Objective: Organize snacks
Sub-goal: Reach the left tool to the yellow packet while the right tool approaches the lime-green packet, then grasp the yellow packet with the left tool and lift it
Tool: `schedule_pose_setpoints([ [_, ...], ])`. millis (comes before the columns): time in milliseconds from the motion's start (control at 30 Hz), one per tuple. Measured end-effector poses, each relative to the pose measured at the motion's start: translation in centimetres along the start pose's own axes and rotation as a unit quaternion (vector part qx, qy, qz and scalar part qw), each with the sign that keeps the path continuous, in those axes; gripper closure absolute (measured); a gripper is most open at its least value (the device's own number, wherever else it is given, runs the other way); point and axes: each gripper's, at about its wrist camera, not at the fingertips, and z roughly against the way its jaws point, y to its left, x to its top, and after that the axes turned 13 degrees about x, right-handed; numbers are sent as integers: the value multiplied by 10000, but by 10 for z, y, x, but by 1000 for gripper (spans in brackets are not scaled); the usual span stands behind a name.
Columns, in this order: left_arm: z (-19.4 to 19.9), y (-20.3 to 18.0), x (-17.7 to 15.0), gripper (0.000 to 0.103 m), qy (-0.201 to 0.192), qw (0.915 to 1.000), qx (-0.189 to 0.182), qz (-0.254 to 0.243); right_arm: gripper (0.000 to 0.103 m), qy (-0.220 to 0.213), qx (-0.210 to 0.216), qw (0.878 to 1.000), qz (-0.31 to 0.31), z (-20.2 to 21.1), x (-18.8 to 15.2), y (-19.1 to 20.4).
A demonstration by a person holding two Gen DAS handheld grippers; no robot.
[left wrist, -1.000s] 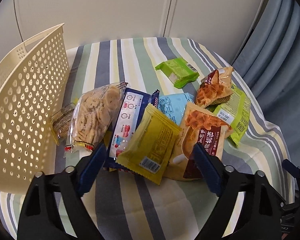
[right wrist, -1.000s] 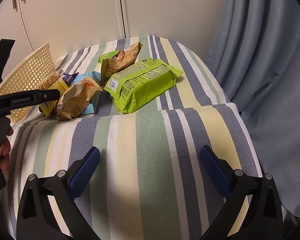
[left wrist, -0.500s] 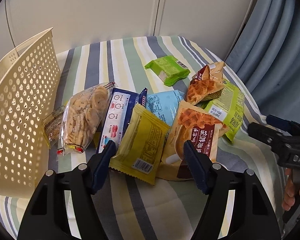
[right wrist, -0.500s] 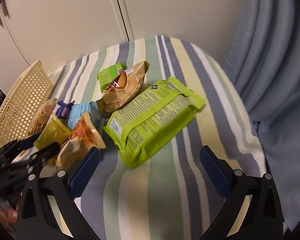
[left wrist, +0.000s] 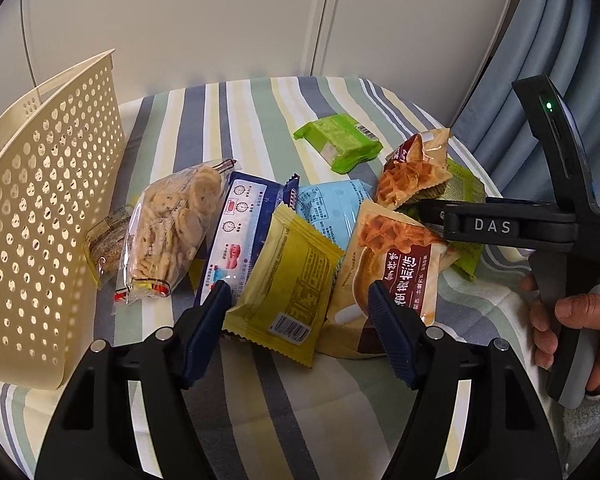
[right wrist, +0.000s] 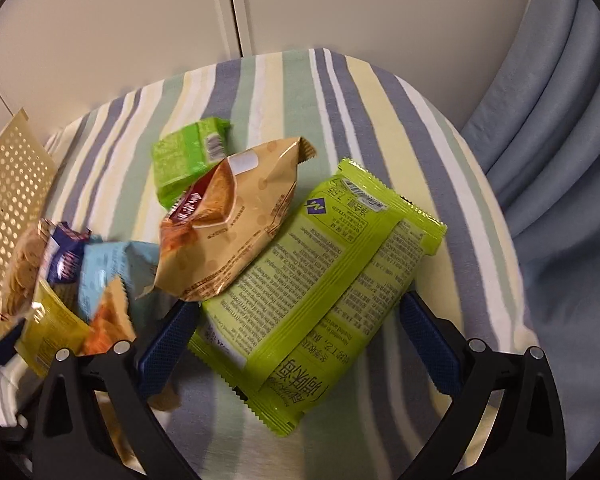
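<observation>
left gripper [left wrist: 300, 300] agape over yellow packet [left wrist: 286, 276] | right gripper [right wrist: 300, 316] agape, straddling lime-green pack [right wrist: 320, 280] | both low, angled down

A cream perforated plastic basket [left wrist: 48, 216] stands tilted at the left. Just beside it lies a clear bag of round crackers [left wrist: 172, 232], then a dark-blue packet [left wrist: 240, 236], a mustard-yellow sachet [left wrist: 288, 280] overlapping it, and a tan waffle packet [left wrist: 392, 264]. Farthest from the basket lies a large lime-green wrapper [right wrist: 320, 292].
</observation>
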Motion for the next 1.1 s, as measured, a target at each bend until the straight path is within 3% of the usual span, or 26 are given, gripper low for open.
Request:
schedule_pose_setpoints([
  [133, 1, 4, 0, 23, 27, 10000, -23, 67, 5, 64, -76, 9999, -23, 7, -2, -25],
  [300, 1, 5, 1, 23, 52, 10000, 16, 31, 5, 123, -33, 9999, -98, 12, -3, -47],
  [533, 8, -6, -1, 44, 59, 10000, 28, 12, 5, 81, 70, 9999, -126, 10, -5, -48],
  [700, 15, -13, -1, 44, 142, 9992, -379, 77, 5, 91, 8, 10000, 24, 8, -5, -42],
  [867, 5, -11, 6, 45, 187, 9995, -220, 92, 5, 181, 80, 9998, 1, 5, -4, -43],
  [967, -2, -8, 11, 67, 195, 9996, -164, 105, 5, 259, 83, 9996, 24, 0, 1, -42],
  [1033, -4, -3, 12, 75, 202, 9995, -188, 152, 5, 294, 59, 9995, 37, -4, 5, -41],
  [1100, -3, 3, 11, 76, 204, 9991, -299, 221, 5, 308, 75, 9995, 53, -7, 8, -39],
])
